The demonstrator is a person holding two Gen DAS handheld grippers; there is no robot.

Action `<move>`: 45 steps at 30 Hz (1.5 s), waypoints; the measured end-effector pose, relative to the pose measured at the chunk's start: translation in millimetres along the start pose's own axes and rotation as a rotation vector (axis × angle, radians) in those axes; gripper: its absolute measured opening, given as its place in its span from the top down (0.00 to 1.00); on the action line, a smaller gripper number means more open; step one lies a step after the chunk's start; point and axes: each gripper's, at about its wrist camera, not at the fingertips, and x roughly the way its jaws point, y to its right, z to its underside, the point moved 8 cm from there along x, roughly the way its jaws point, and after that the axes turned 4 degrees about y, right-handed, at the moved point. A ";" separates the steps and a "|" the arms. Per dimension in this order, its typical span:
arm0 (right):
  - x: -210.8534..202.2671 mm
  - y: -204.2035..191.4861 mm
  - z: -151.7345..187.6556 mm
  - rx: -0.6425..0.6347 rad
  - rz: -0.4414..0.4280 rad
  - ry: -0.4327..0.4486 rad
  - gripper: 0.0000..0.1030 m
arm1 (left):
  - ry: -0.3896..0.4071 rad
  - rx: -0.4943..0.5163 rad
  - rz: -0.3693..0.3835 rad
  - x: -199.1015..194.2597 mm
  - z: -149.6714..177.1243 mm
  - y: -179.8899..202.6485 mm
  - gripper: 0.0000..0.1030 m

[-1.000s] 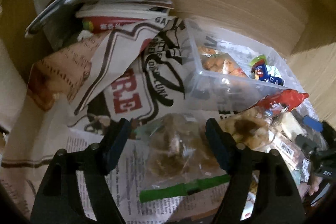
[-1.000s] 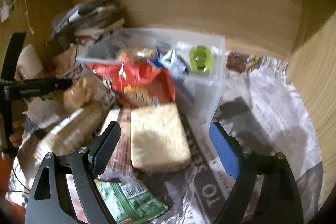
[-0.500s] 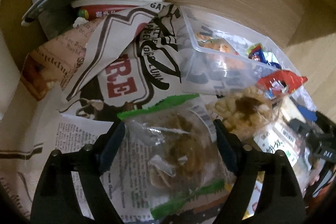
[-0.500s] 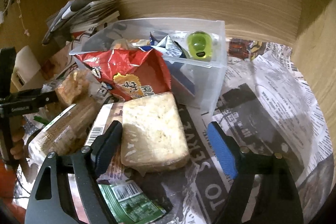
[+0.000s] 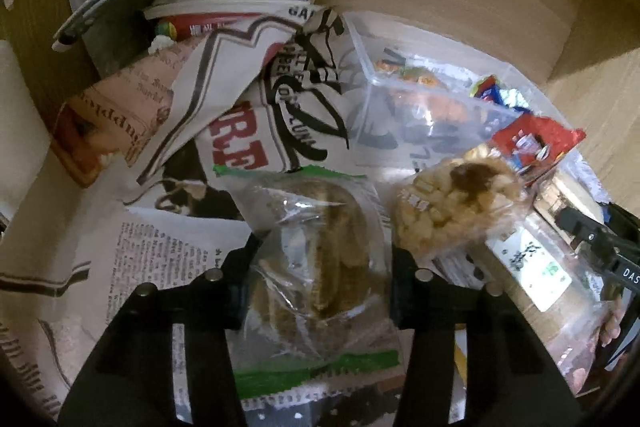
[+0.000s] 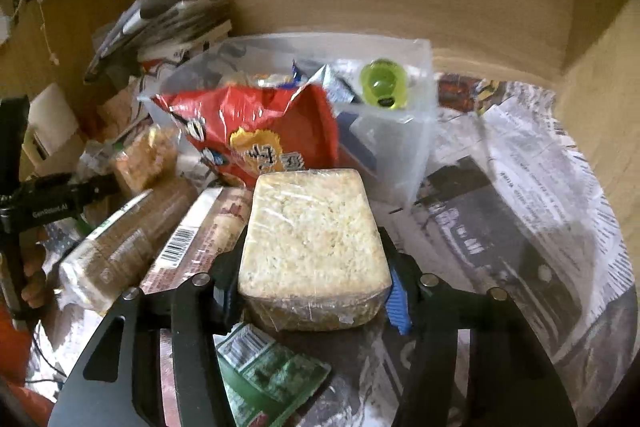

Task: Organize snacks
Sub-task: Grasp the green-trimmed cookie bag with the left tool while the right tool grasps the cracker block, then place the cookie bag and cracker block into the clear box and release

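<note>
Both grippers closed in since 0.5 s ago: left gripper (image 5: pixel 320 279) now clamps green-edged cookie bag (image 5: pixel 316 267), right gripper (image 6: pixel 312 291) clamps rice cake block (image 6: pixel 314 243), both on the newspaper near clear bin (image 6: pixel 420 147); likely lift to bin next.

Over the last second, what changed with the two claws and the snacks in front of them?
Both claws moved in and closed: the left claw now grips the green-edged clear cookie bag, and the right claw grips the wrapped rice cake block. Earlier both stood open around them. The clear bin and red chip bag stayed put.
</note>
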 end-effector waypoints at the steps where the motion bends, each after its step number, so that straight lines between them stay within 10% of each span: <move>1: -4.6 1.7 -1.0 0.005 0.007 0.011 0.49 | 0.012 -0.001 0.000 -4.4 -2.6 -0.2 0.52; 25: -71.6 18.2 -75.5 0.047 0.069 0.284 0.49 | 0.283 0.041 0.092 -72.3 -105.3 49.3 0.52; 45: 6.2 35.2 -114.5 0.063 0.064 0.211 0.49 | 0.173 0.072 0.064 15.4 -144.2 68.8 0.52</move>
